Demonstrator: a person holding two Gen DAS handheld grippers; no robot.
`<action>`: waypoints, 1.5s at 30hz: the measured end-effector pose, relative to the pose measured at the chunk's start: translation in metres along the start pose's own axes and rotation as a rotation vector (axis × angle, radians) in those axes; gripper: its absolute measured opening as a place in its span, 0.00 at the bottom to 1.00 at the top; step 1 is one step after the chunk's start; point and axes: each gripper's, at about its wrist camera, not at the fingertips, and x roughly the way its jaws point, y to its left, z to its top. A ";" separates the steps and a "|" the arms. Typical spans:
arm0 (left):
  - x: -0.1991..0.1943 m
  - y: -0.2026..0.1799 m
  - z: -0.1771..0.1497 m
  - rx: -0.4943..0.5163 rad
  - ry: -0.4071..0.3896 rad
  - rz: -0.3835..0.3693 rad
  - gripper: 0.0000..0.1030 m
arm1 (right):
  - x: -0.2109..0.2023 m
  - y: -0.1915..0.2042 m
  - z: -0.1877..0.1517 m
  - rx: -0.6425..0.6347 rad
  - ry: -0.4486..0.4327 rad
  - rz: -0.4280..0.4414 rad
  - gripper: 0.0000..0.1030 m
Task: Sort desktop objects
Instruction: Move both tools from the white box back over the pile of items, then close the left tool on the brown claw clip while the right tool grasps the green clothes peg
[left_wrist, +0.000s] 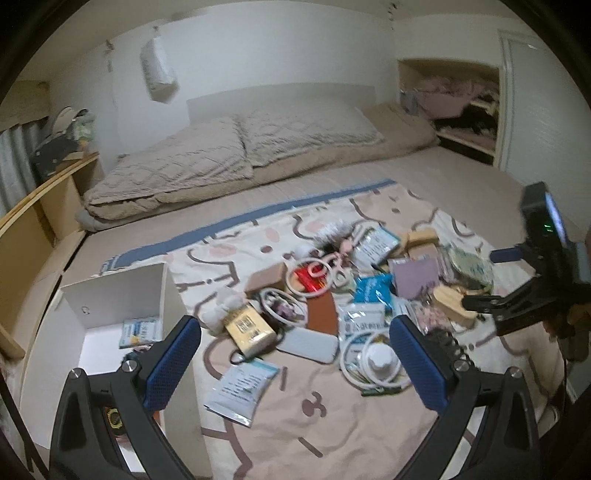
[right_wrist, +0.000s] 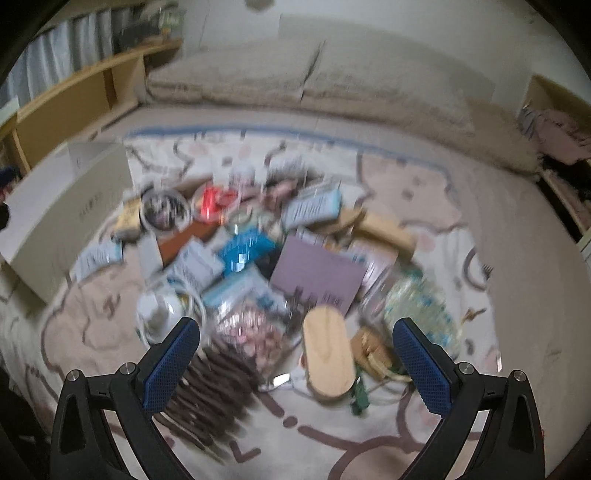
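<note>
Both empty, jaws wide: left hand-held gripper (left_wrist: 293, 354), right hand-held gripper (right_wrist: 295, 354). Labels unreadable. One white box (left_wrist: 122, 295), one yellow packet (left_wrist: 250, 328).

A heap of small objects (left_wrist: 354, 291) is spread on a blanket (left_wrist: 295, 424) laid over the bed (left_wrist: 461, 166). To the left of the heap, an open box (left_wrist: 110, 295) is set at the blanket's edge, with a packet (left_wrist: 142, 330) inside. Behind the blanket, two pillows (left_wrist: 236, 147) are placed side by side.
</note>
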 end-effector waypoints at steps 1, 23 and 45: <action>0.002 -0.003 -0.002 0.007 0.011 -0.009 1.00 | 0.006 0.001 -0.003 -0.010 0.022 -0.004 1.00; 0.026 -0.085 -0.062 0.032 0.055 -0.241 1.00 | 0.060 0.006 -0.008 0.005 0.201 -0.073 1.00; 0.093 -0.110 -0.106 -0.016 0.190 -0.258 1.00 | 0.087 0.003 0.004 0.092 0.258 -0.160 1.00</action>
